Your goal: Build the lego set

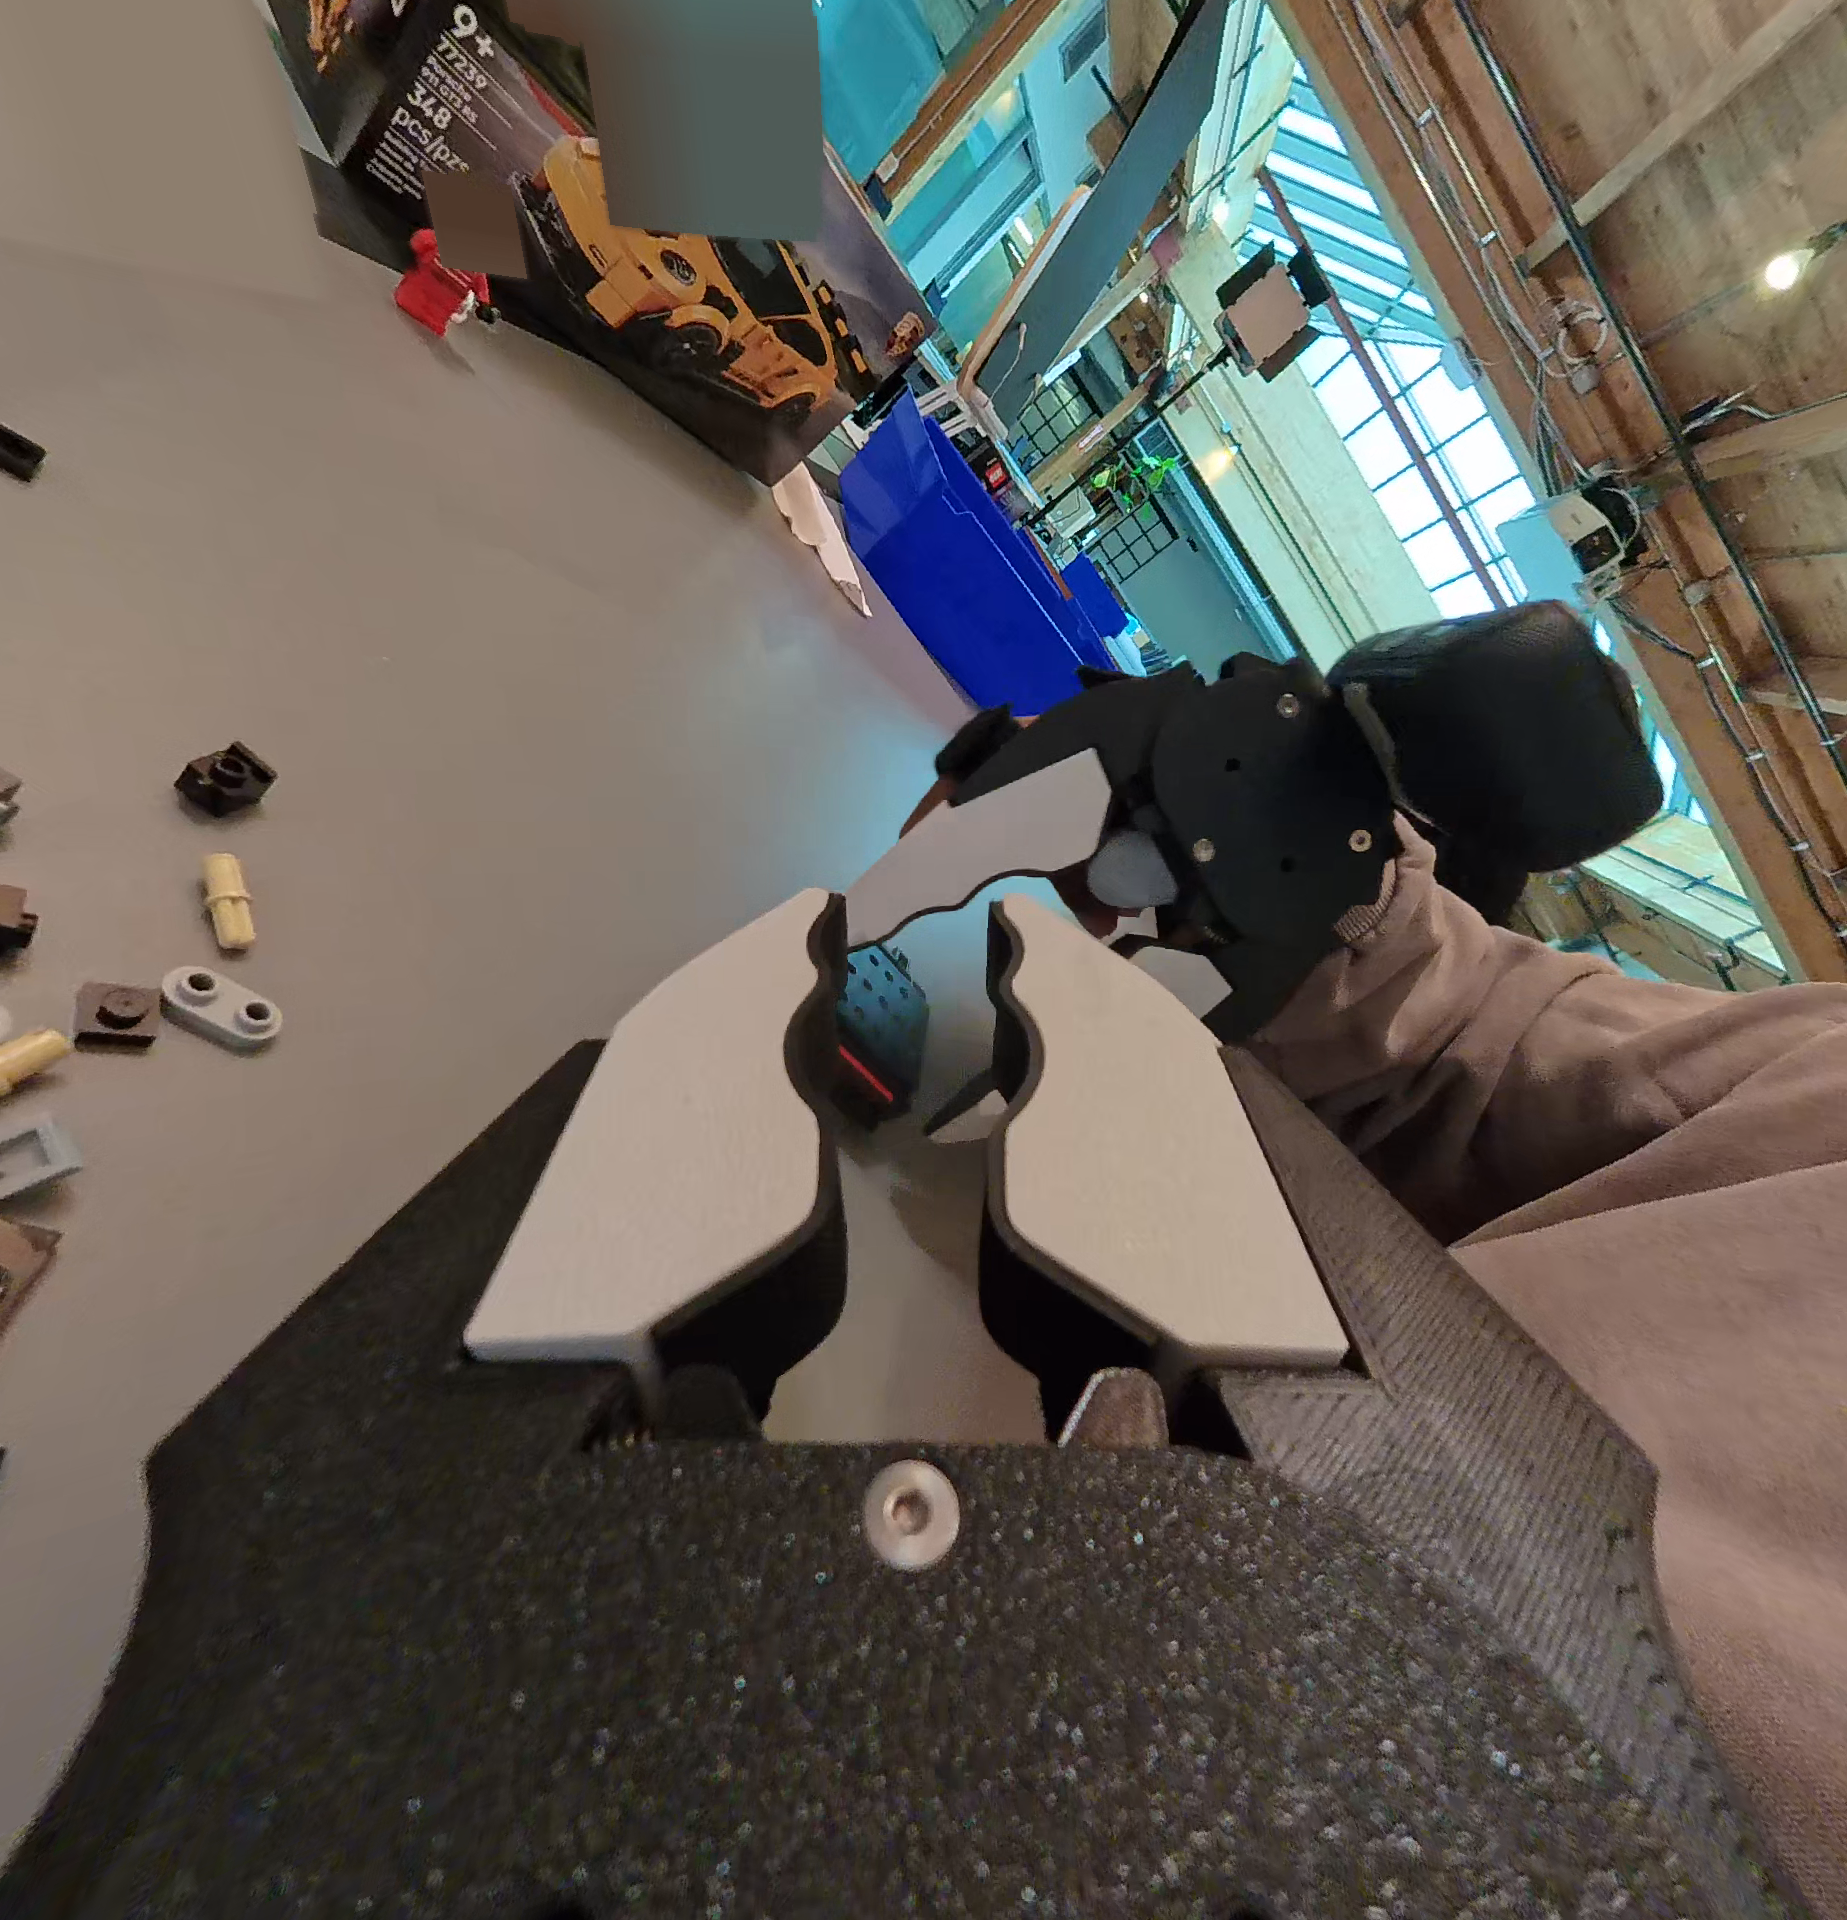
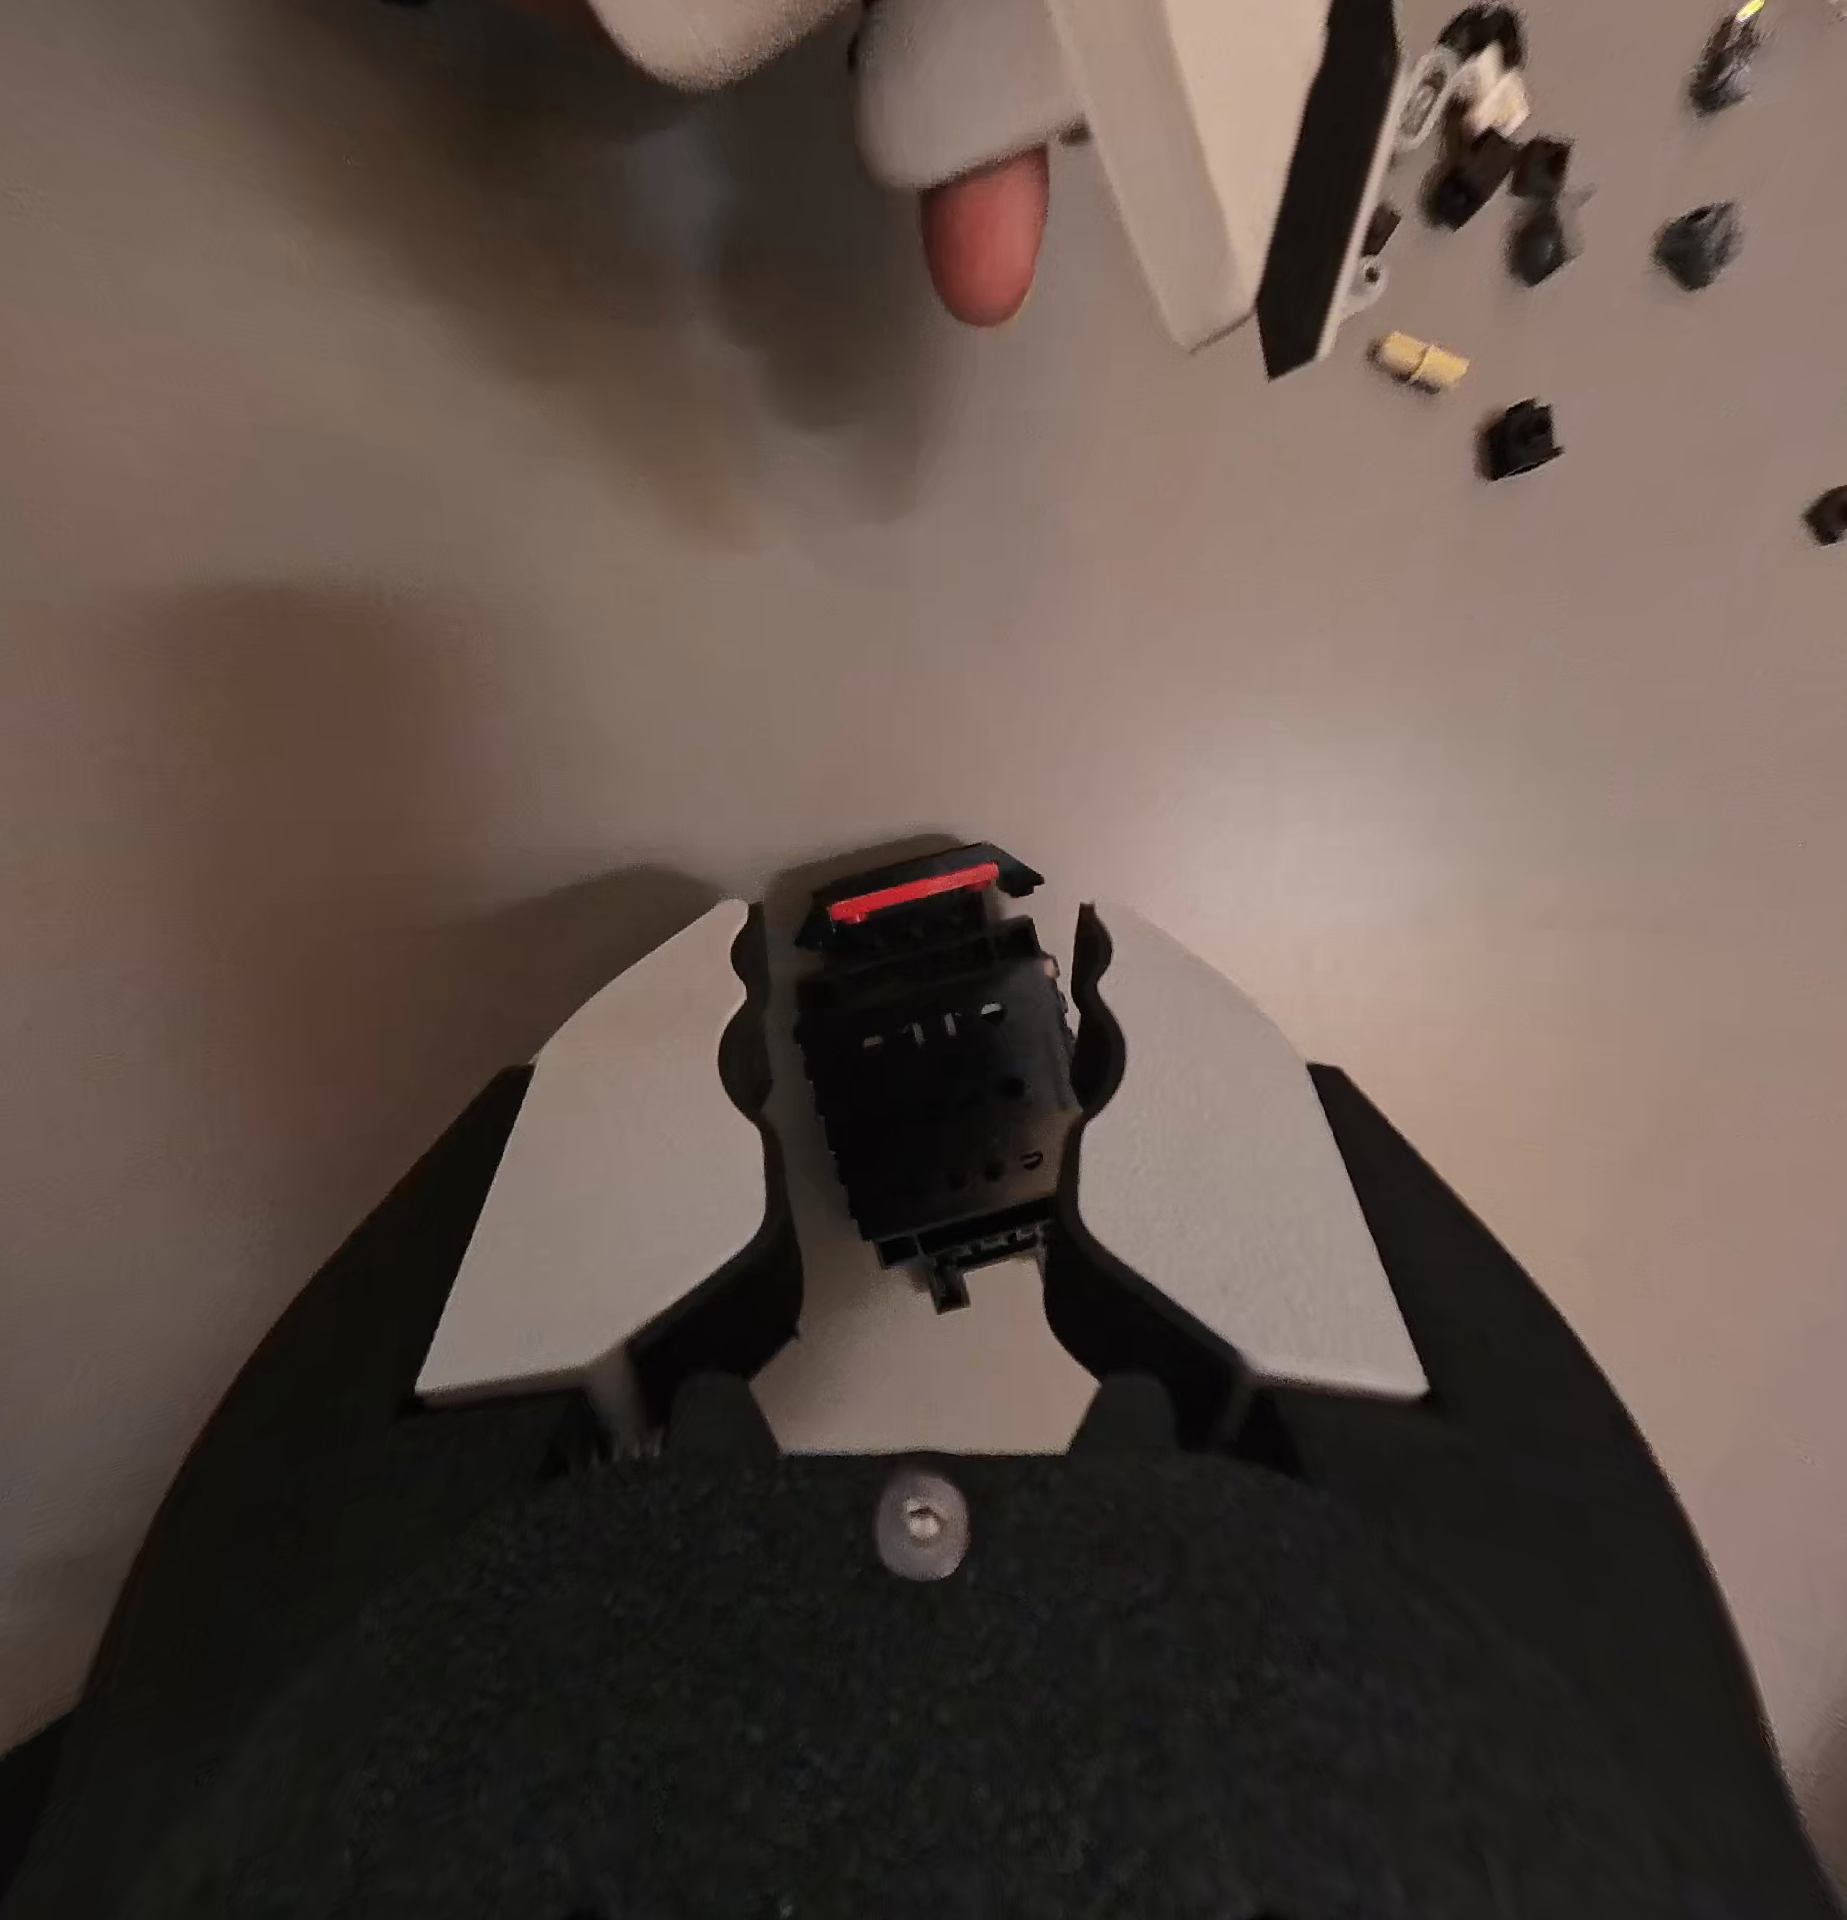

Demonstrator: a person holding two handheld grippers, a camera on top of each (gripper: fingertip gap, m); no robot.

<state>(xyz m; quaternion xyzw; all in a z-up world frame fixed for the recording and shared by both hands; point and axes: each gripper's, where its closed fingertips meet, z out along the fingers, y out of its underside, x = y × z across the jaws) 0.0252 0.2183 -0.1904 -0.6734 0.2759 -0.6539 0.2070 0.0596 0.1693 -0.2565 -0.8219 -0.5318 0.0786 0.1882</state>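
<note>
A black lego assembly (image 2: 934, 1091) with a red strip at its far end sits between the fingers of my right gripper (image 2: 917, 914), which is shut on it just above the grey table (image 2: 379, 727). In the left wrist view the assembly (image 1: 877, 1023) shows through the gap of my left gripper (image 1: 914, 914), which is open and empty. The right gripper (image 1: 919, 831) reaches in there from the right, held by a hand in a brown sleeve. In the right wrist view the left gripper (image 2: 1241, 208) is at the top, apart from the assembly.
Loose pieces lie left of the left gripper: a tan pin (image 1: 228, 899), a grey two-hole plate (image 1: 221, 1008), a black piece (image 1: 225, 777). A red minifigure (image 1: 436, 286) stands by the set's box (image 1: 690, 301). A blue bin (image 1: 960, 582) is behind. Across from one pair of fingers to the other is roughly 9 centimetres.
</note>
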